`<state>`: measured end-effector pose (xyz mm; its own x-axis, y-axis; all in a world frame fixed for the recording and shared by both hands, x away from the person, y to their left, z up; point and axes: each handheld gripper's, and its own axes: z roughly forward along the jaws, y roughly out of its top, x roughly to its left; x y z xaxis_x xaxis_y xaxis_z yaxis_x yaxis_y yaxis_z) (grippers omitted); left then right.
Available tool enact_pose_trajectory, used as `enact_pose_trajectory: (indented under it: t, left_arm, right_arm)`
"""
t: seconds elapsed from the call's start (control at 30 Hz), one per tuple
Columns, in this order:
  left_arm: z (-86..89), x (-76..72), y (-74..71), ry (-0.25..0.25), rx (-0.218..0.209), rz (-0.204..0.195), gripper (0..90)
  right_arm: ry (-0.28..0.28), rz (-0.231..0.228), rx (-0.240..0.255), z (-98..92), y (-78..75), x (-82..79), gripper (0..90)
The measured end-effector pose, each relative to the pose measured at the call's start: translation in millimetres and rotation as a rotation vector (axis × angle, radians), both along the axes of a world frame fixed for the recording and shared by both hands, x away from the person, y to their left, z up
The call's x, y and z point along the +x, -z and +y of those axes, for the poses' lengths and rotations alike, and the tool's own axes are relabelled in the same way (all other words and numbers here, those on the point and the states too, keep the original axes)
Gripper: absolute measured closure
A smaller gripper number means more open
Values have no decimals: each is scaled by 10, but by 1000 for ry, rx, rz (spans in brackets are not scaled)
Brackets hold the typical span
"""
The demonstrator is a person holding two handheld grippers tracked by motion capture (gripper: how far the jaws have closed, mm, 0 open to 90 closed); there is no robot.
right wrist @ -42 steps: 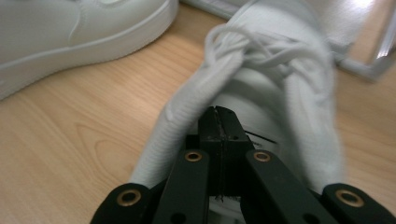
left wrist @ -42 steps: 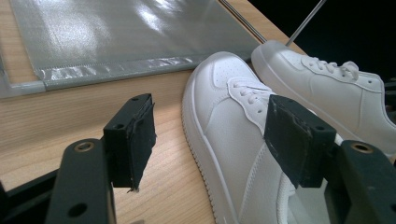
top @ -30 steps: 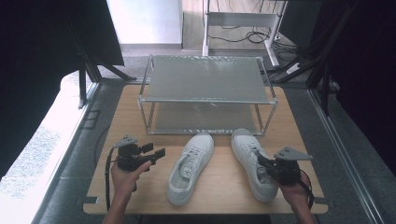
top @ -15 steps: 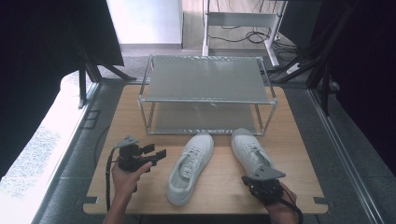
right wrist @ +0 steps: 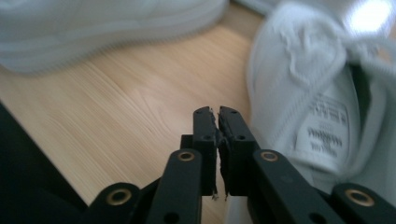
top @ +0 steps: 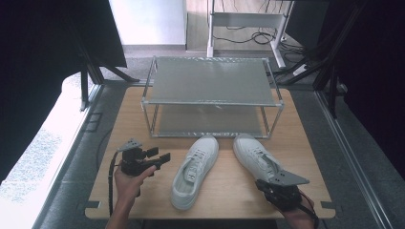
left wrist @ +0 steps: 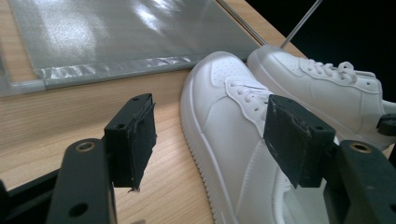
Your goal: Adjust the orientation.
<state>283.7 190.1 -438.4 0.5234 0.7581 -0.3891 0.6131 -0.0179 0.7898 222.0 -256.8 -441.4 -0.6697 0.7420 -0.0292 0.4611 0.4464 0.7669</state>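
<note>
Two white sneakers lie side by side on the wooden table [top: 224,191], toes toward a metal rack. My left gripper [top: 161,154] is held just left of the left sneaker [top: 193,169], jaws open and aimed at it. In the left gripper view the left gripper [left wrist: 210,112] frames the left sneaker [left wrist: 233,135], with the right sneaker [left wrist: 327,88] behind. My right gripper [top: 270,181], grey plate on top, sits at the heel of the right sneaker [top: 255,157]. In the right gripper view the right gripper [right wrist: 217,112] is shut on nothing, beside the right sneaker's opening [right wrist: 327,102].
A two-tier metal rack [top: 212,81] stands at the back half of the table, its lower shelf [left wrist: 116,37] just beyond the sneakers' toes. The table's front edge runs close below both hands. Dark stands and cables surround the table.
My right gripper has swung from the outer side of the right sneaker down to its heel, nearer the front edge. The left gripper has hardly moved.
</note>
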Motion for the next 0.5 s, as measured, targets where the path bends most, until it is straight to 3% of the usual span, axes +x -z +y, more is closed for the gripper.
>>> enact_pose_trajectory:
  t: [0.17,0.27,0.43,0.5]
  left_arm:
    - [-82,-40,-125,3,33,-50,349]
    - [-124,-42,-169,16,17,-57,350]
    - [-160,-27,-194,32,11,-55,350]
    - [-167,-33,-198,35,8,-57,350]
  right_arm:
    - [9,-61,35,-29,-259,129,738]
    - [7,-82,82,-87,-389,268,674]
    - [45,-168,175,-214,-565,481,610]
    - [67,-170,174,-259,-563,531,551]
